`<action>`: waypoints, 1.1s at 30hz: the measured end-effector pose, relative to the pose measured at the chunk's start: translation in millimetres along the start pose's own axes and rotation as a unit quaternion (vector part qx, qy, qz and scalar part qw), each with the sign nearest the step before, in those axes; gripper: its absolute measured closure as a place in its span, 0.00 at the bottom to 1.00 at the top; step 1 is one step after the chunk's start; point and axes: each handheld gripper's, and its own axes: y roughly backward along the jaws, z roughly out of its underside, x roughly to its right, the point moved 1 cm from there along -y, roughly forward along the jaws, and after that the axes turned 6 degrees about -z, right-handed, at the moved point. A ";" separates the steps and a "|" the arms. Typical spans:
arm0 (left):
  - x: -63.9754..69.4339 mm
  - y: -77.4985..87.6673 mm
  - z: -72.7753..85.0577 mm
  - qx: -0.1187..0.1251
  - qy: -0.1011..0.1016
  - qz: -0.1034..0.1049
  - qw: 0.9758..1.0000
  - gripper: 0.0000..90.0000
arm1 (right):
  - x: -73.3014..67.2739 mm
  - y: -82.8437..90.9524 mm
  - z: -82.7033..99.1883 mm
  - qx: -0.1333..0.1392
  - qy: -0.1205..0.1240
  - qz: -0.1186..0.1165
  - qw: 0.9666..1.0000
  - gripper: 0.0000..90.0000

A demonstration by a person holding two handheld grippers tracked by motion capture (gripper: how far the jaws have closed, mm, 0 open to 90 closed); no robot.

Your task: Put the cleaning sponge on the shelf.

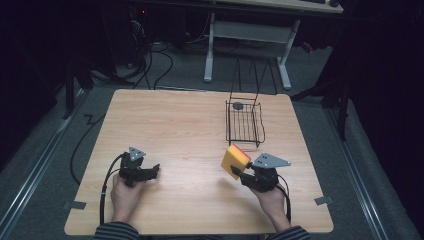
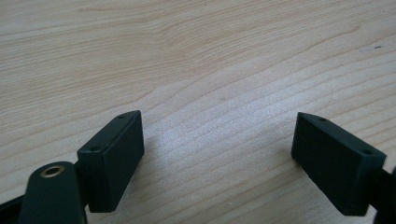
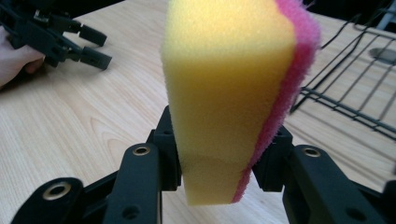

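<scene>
Sponge (image 3: 233, 93) — soft, light, squashing where the right gripper (image 3: 217, 163) clamps its lower end; left gripper (image 2: 217, 154) rests open — grip stays mid-body.

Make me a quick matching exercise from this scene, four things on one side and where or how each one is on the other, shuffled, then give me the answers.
Things:
1. sponge
2. wire basket
3. left claw
4. grey disc

States:
A. open, low over bare wood, holding nothing
B. lying inside the basket at its far end
C. clamped between the right claw's jaws, lifted off the table
D. standing on the table's far right part, beyond the right claw

Pairs: 1-C, 2-D, 3-A, 4-B
</scene>
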 end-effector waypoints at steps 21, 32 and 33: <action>0.0 -0.1 0.0 0.001 0.000 0.000 1.000 0.20 | 25.4 18.9 -21.9 0.010 0.002 0.054 0.999 0.68; 0.0 -0.1 0.0 0.001 0.000 0.000 1.000 0.20 | 46.4 17.9 -33.9 0.016 -0.010 0.092 0.996 0.67; 0.0 -0.1 0.0 0.001 0.000 0.000 1.000 0.20 | 47.4 17.6 -34.4 0.020 -0.010 0.095 0.995 0.67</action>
